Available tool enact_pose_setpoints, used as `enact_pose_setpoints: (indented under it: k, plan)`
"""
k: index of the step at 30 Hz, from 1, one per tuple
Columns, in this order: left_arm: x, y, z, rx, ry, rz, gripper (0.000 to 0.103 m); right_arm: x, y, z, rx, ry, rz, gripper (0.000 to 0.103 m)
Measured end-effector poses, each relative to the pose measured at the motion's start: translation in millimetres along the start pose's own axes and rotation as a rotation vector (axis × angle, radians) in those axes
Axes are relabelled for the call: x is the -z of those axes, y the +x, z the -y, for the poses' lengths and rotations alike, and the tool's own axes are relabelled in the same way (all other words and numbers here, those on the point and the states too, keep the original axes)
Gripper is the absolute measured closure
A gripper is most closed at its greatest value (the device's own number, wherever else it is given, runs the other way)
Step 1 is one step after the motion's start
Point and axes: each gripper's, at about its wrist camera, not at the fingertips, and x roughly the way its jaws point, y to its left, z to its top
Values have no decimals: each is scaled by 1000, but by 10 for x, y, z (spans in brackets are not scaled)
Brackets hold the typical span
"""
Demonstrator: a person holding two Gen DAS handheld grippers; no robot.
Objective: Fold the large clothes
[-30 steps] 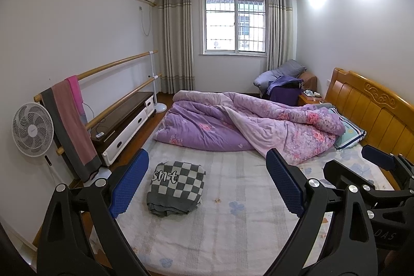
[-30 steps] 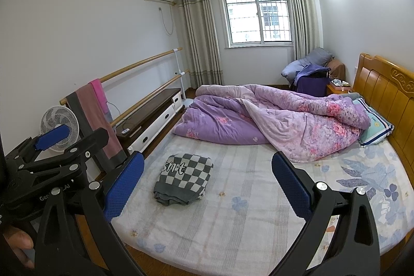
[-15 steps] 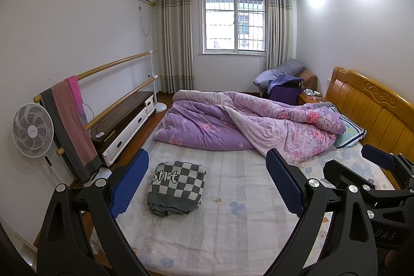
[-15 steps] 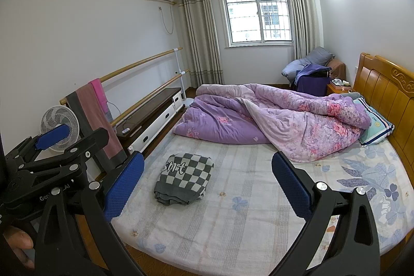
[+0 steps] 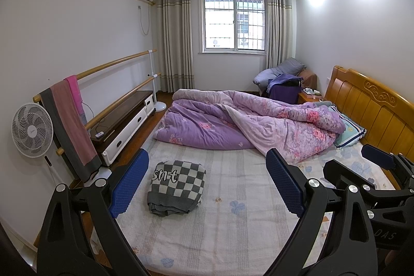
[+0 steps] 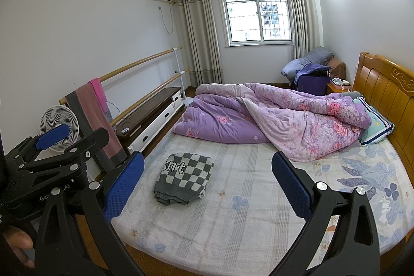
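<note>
Two grippers are held above the near edge of the bed point(image 5: 233, 232), side by side, and both look toward the window point(image 5: 234, 22). The left gripper point(image 5: 207, 185) has its blue-padded fingers point(image 5: 129, 185) wide apart, with nothing between them. The right gripper point(image 6: 207, 188) is the same: its fingers point(image 6: 291, 188) stand far from each other and hold nothing. In the right wrist view the left gripper appears at the left side, and part of a hand point(image 6: 18, 245) shows at the lower left corner.

The checkered garment point(image 5: 177, 188), gray and white with letters on top, lies folded into a compact block on the pale sheet, near the left side of the mattress. It is apart from both grippers. Behind it a purple flowered quilt point(image 5: 258, 126) is bunched across the bed, and a pillow point(image 5: 349, 131) lies against the wooden headboard point(image 5: 370, 105). A white fan point(image 5: 32, 129) stands by the left wall, beside towels point(image 5: 69, 120) that hang over a wooden bar.
</note>
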Motion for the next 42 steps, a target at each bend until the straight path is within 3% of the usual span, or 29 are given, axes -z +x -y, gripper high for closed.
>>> enact_pose_setpoints:
  k: [42]
  plan:
    - [150, 203, -237, 27, 9, -23, 11, 77, 182, -194, 15, 20, -38, 8]
